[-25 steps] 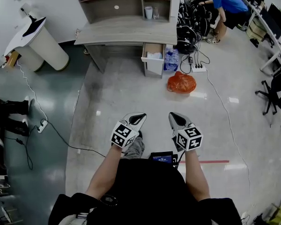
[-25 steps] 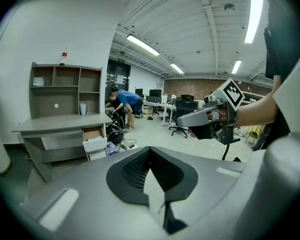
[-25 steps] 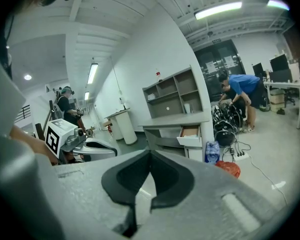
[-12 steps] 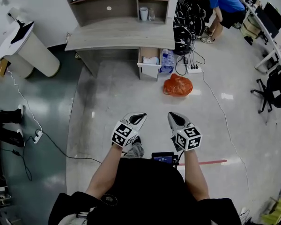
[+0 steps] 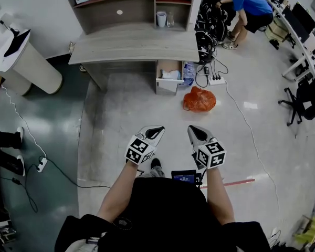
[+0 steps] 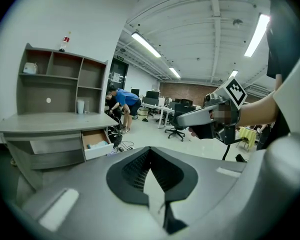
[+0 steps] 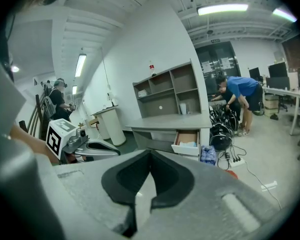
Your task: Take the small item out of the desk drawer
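Note:
The grey desk (image 5: pixel 136 49) stands far ahead across the floor, and its drawer (image 5: pixel 168 83) is pulled open. A small pale item (image 5: pixel 171 74) lies inside the drawer. My left gripper (image 5: pixel 157 130) and right gripper (image 5: pixel 192 130) are held side by side close to my body, both shut with nothing between the jaws and several steps short of the desk. In the left gripper view the open drawer (image 6: pixel 96 144) shows beyond the shut left gripper (image 6: pixel 150 150). In the right gripper view the drawer (image 7: pixel 186 143) shows past the shut right gripper (image 7: pixel 150 153).
An orange bag (image 5: pixel 200 100) lies on the floor in front of the drawer, with a pack of bottles (image 5: pixel 189 72) and a power strip (image 5: pixel 217 80) with cables beside it. A person in blue (image 5: pixel 247 1) bends at the back right. A white stand (image 5: pixel 21 56) is at the left, an office chair (image 5: pixel 304 101) at the right.
The desk, drawer and orange bag have slid down and left in the head view as I come closer. Both grippers keep the same shut pose.

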`<act>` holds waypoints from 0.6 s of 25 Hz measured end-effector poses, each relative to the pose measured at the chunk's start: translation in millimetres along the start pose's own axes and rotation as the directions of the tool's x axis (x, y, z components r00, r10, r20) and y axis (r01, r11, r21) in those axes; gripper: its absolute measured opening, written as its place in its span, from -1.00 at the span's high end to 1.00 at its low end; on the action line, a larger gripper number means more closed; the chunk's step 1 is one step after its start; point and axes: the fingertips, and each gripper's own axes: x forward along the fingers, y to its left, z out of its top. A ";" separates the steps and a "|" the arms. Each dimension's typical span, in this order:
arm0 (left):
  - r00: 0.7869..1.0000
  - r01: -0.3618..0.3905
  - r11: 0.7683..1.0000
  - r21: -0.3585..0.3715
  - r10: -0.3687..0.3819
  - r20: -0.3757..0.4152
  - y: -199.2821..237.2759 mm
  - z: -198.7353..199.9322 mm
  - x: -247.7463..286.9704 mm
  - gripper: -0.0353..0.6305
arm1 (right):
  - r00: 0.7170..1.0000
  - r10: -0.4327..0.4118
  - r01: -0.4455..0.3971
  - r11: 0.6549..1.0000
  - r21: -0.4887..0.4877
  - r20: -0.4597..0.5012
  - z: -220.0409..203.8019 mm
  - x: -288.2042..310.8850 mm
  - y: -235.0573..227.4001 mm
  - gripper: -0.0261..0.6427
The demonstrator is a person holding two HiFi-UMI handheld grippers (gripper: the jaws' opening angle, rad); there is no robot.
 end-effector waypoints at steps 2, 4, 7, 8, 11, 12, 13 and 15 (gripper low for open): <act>1.000 0.007 1.000 0.000 -0.007 0.004 10.3 3.0 -1.9 0.89 | 1.000 -0.008 0.008 1.000 0.000 -0.001 4.9 8.0 3.0 0.93; 1.000 0.012 1.000 -0.003 -0.012 0.007 19.2 4.7 -3.5 0.89 | 1.000 -0.015 0.015 1.000 0.002 -0.003 7.9 14.6 5.9 0.93; 1.000 0.018 1.000 -0.013 -0.018 0.006 27.9 3.1 -3.8 0.89 | 1.000 -0.022 0.022 1.000 0.005 -0.009 7.7 20.8 8.9 0.93; 1.000 0.022 1.000 -0.016 -0.022 0.004 28.8 2.2 -3.5 0.89 | 1.000 -0.024 0.025 1.000 0.006 -0.012 7.0 22.1 9.3 0.93; 0.999 0.039 0.999 -0.021 -0.040 -0.004 27.6 -2.0 -0.6 0.89 | 0.999 -0.032 0.032 0.999 0.012 -0.023 4.2 24.0 7.2 0.93; 0.999 0.043 0.999 -0.023 -0.043 -0.006 27.6 -3.5 0.9 0.89 | 0.999 -0.033 0.034 0.999 0.014 -0.025 3.4 24.8 5.8 0.93; 0.999 0.044 0.999 -0.025 -0.045 -0.009 28.1 -4.9 2.4 0.89 | 0.999 -0.034 0.035 0.999 0.016 -0.026 2.7 25.8 4.2 0.93; 0.999 0.045 0.999 -0.029 -0.046 -0.014 30.1 -7.1 5.6 0.89 | 0.999 -0.034 0.034 0.999 0.018 -0.028 1.8 28.3 0.8 0.93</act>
